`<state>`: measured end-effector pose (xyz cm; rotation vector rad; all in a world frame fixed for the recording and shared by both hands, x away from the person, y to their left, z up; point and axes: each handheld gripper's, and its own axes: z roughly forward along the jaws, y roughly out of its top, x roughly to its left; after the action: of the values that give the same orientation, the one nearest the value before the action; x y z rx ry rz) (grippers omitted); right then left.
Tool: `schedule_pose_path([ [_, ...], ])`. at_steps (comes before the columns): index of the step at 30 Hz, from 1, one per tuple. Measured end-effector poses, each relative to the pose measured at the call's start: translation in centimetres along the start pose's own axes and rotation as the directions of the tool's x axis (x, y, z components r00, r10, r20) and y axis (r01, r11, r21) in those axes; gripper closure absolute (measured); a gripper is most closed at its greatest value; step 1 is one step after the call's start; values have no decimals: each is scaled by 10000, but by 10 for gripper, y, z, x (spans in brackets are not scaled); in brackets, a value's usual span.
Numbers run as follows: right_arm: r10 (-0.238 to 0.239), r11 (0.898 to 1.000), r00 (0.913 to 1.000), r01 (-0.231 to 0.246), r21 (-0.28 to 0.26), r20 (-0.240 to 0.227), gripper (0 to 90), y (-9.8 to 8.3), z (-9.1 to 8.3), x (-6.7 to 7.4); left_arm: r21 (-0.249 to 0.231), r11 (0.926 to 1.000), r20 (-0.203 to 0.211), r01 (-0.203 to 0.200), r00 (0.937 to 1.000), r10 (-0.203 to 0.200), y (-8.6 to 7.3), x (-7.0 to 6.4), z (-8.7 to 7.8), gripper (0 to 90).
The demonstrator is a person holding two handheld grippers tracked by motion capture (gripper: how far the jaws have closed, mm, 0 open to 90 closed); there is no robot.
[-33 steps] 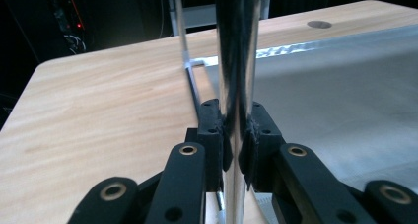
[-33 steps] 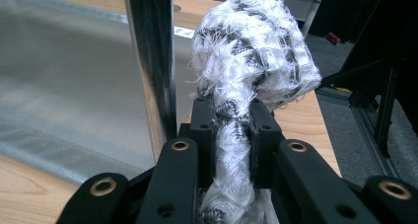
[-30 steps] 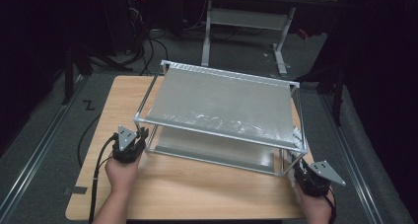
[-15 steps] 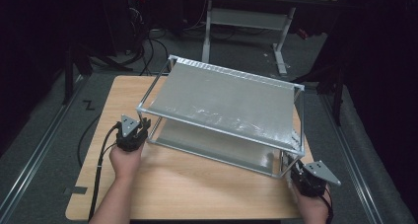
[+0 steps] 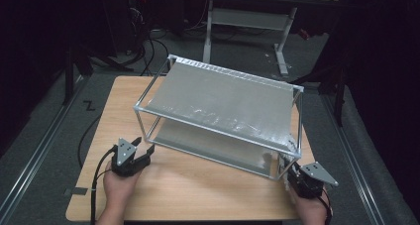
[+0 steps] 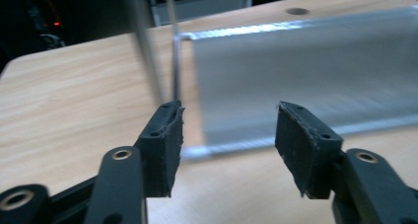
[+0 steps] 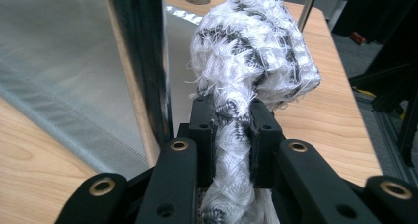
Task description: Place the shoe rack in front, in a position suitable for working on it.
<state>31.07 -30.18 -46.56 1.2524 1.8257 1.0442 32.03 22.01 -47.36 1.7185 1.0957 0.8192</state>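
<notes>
**Cloth gripped at the rack's corner, left jaws let go**

The white-and-black cloth (image 7: 251, 66) is clenched between the right gripper's (image 7: 231, 116) jaws, bunched into a wad just beyond their tips and trailing back between them. In the high view that right gripper (image 5: 303, 178) sits at the near right corner of the 2-shelf metal rack (image 5: 223, 103), with the cloth (image 5: 286, 161) pressed close to the corner post. In the right gripper view the post (image 7: 138, 56) rises just left of the jaws; whether the cloth touches it cannot be told.

The left gripper (image 5: 144, 150) has just been opening its jaws and nothing lies between them. It rests on the desk (image 5: 198, 195), a little short of the rack's near left corner. Ahead of the left gripper (image 6: 226, 135), the lower shelf's corner (image 6: 197, 150) lies just beyond the gap between the jaws, apart from both pads.

As a judgement, the work looks like wiping the rack with the cloth. The cloth is in hand and brought to the frame, the left side is freed. The shelves and remaining posts seem left to do; no wiped area can be told apart.
</notes>
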Motion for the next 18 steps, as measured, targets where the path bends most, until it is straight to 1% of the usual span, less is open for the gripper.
schedule_pose_path([
  [1,-56,10000,10000,56,-1,-23,771,0,0,1,-9,10000,244,50,9997,-50,-2,-4,-3,421],
  [4,-113,9999,9998,113,27,-159,771,2,2,5,86,10000,732,27,9973,-33,-5,-19,-8,398],
  [5,-132,9999,9997,133,19,-209,771,2,2,6,-11,9998,1106,196,9937,-194,-7,-27,-10,389],
  [6,-164,9999,9994,165,19,-304,771,2,2,9,-8,9996,1379,265,9901,-262,-9,-33,-11,379],
  [8,-179,9998,9988,180,16,-458,771,2,3,11,-75,9996,1682,285,9854,-268,-13,-43,-13,360],
  [12,-350,9994,9972,352,19,-663,771,3,4,20,-176,9987,2039,483,9780,-437,-20,-54,-14,354],
  [13,-373,9993,9967,376,40,-722,771,4,4,24,-243,9986,2060,469,9777,-409,-20,-57,-14,354],
  [15,-529,9985,9948,536,56,-872,771,4,5,30,-327,9988,1991,351,9796,-279,-21,-61,-17,362],
  [16,-487,9987,9941,499,99,-971,771,4,5,35,-329,9989,2029,346,9788,-272,-21,-62,-17,378],
  [17,-570,9982,9928,584,99,-1051,770,4,6,37,-213,9994,2210,281,9750,-228,-22,-64,-18,400],
  [18,-675,9975,9911,696,138,-1149,771,5,6,43,-119,9996,2337,237,9721,-202,-22,-65,-18,429],
])
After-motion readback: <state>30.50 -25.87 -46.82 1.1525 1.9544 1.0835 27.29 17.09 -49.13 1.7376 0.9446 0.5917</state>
